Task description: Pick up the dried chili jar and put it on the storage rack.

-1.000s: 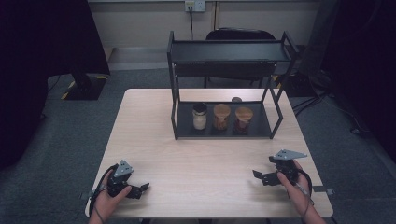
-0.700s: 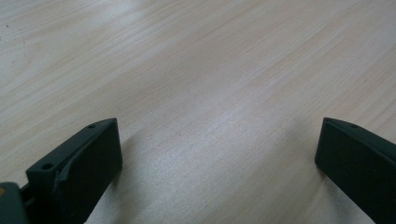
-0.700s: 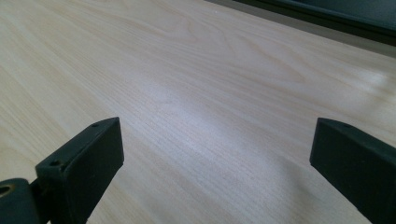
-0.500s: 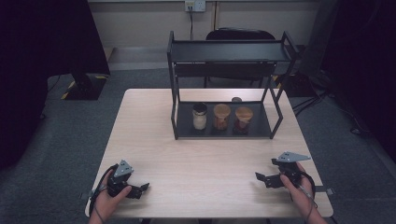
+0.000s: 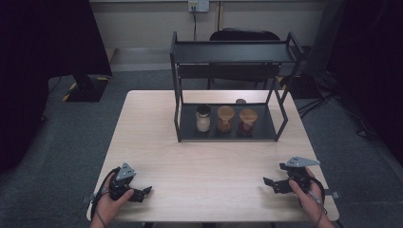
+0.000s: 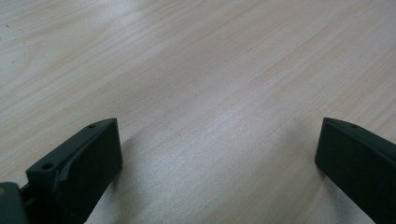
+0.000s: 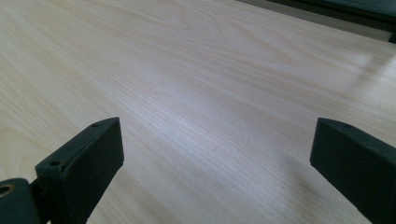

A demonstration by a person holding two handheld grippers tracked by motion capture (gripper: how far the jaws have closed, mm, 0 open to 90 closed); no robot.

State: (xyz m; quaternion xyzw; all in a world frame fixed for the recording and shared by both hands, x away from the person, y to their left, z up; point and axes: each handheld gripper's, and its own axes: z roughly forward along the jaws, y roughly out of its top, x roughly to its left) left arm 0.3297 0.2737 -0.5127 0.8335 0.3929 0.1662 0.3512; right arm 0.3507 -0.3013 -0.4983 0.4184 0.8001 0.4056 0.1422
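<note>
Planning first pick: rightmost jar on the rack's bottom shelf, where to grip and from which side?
Grip the rightmost jar across its body below the lid, coming from the open front of the rack. It stands upright, and the upper shelf probably hampers a top approach.

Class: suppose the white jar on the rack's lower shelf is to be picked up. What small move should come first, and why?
Probably the left gripper moving forward toward the white jar. Its jaws stand open over bare table, near the front edge, and the jar is the leftmost of three on the rack.
</note>
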